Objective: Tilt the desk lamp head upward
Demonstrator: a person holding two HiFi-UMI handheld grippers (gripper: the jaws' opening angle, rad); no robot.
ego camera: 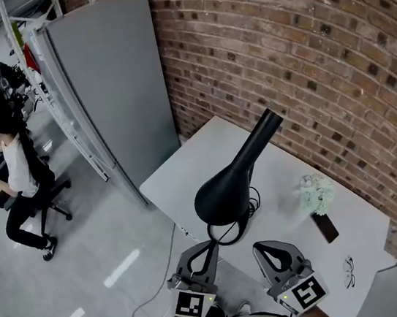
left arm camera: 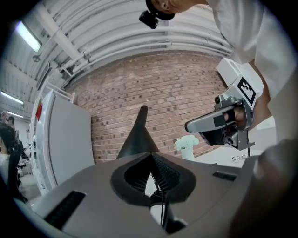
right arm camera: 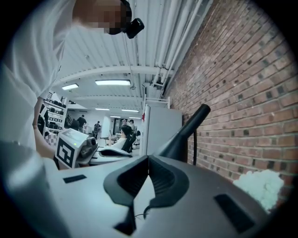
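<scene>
Worktop [ego camera: 178, 172]: white, set against brick wall [ego camera: 285, 45]; grey partition [ego camera: 116, 78] beside.
Lamp head [ego camera: 224, 193]: black, just ahead of both tongs, touching neither.
Left tongs [ego camera: 213, 243]: closed, empty.
Right tongs [ego camera: 260, 247]: closed, empty.

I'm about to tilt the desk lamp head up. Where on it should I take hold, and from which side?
Probably the tapered neck just behind the wide shade. The shade looks too broad for the jaws, while the neck narrows toward the brick wall. Come in from the right with the right hand-held gripper; its jaws are shut now and must open first.
</scene>
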